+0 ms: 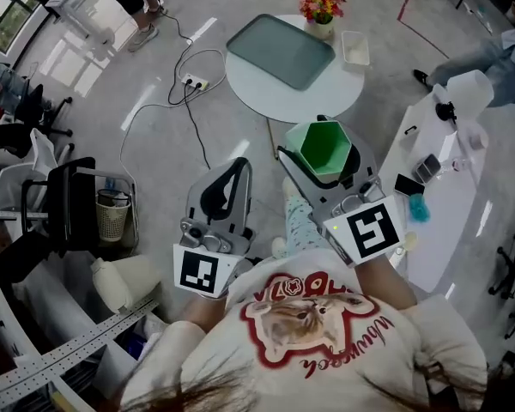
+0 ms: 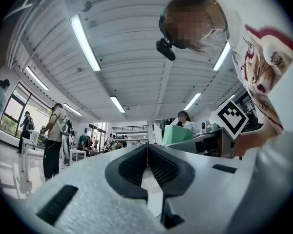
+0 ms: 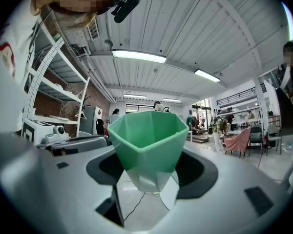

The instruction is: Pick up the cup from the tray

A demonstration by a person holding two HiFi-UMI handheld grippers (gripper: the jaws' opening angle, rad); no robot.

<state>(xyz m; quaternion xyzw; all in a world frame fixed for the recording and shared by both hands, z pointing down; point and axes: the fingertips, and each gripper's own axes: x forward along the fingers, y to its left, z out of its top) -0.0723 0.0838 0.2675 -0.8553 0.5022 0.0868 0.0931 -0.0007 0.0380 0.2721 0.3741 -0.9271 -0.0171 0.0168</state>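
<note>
A green faceted cup (image 1: 325, 148) is held up in the air, upright, with my right gripper (image 1: 325, 154) shut on it. In the right gripper view the cup (image 3: 149, 147) fills the space between the jaws, which press on its two sides. The grey-green tray (image 1: 281, 50) lies bare on the round white table (image 1: 318, 101) farther ahead. My left gripper (image 1: 227, 181) hangs to the left of the cup, above the floor. Its jaws are pressed together with nothing between them, and the left gripper (image 2: 147, 152) points up toward the ceiling.
On the round table also stand a small flower pot (image 1: 321, 10) and a white box (image 1: 355, 48). A power strip (image 1: 194, 82) with cables lies on the floor to the left. A long white desk (image 1: 451, 196) with small items runs along the right. A black chair (image 1: 73, 204) stands at left.
</note>
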